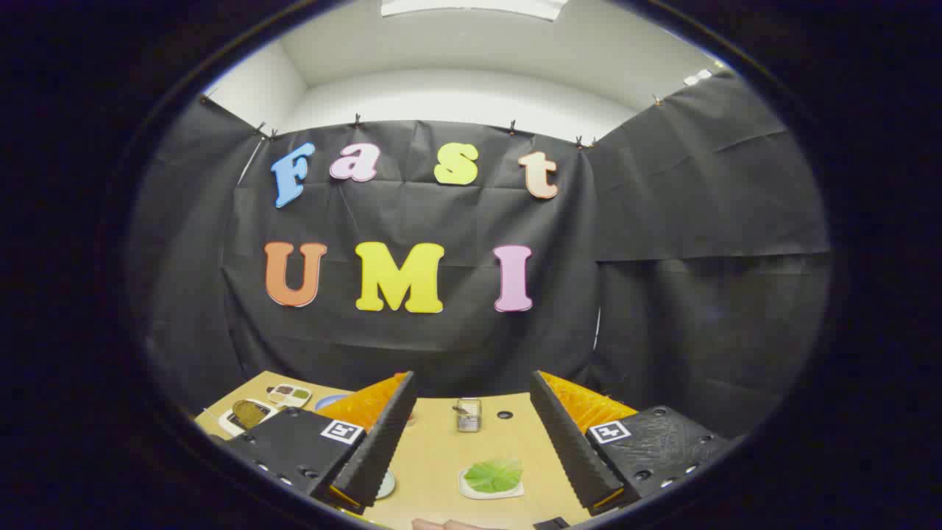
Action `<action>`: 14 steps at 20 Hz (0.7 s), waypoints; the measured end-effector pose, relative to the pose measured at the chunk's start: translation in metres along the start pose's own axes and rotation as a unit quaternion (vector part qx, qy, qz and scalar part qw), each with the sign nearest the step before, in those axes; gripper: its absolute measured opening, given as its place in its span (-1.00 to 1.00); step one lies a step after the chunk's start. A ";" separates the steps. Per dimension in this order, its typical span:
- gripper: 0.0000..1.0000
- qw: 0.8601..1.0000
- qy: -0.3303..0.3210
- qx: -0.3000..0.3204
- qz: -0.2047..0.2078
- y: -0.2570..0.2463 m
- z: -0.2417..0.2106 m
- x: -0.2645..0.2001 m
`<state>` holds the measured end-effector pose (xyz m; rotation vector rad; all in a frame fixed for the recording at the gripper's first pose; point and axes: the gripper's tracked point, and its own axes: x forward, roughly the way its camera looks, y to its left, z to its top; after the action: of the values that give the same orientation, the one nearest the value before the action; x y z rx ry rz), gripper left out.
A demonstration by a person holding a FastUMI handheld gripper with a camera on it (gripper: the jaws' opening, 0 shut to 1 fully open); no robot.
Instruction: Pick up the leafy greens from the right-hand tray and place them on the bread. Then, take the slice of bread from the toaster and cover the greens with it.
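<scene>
My gripper (pixel 471 430) is held high over a wooden table (pixel 441 456), its two fingers spread wide apart with nothing between them. Below, seen through the gap and nearer the right finger, a green leaf (pixel 494 475) lies on a small white tray (pixel 471 490). Farther back on the table stands a small silver toaster (pixel 467 414); I cannot tell whether a bread slice sits in it. A round plate edge (pixel 386 483) peeks out beside the left finger.
At the table's far left are a white tray holding a brownish round item (pixel 247 414), a white divided dish (pixel 289 395) and a blue plate rim (pixel 329 401). A small dark hole (pixel 504 414) marks the tabletop beside the toaster. Black cloth walls close the booth behind.
</scene>
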<state>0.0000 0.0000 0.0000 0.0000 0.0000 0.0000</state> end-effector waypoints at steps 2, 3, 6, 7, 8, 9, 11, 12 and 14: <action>0.90 1.000 0.007 0.000 0.007 -0.005 -0.005 0.004; 0.90 1.000 0.010 -0.001 0.011 -0.007 -0.006 0.006; 0.90 1.000 0.014 -0.006 0.024 -0.016 -0.007 0.010; 0.90 1.000 0.013 -0.008 0.026 -0.021 -0.006 0.012; 0.90 0.999 0.013 -0.008 0.028 -0.024 -0.007 0.015; 0.90 0.999 0.014 -0.007 0.029 -0.028 -0.007 0.017; 0.90 0.999 0.019 -0.007 0.035 -0.034 -0.012 0.020; 0.90 0.999 0.021 -0.008 0.035 -0.038 -0.015 0.023; 0.90 0.999 0.027 -0.008 0.040 -0.043 -0.020 0.029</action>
<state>0.0288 -0.0434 -0.0202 -0.0157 0.0538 0.0799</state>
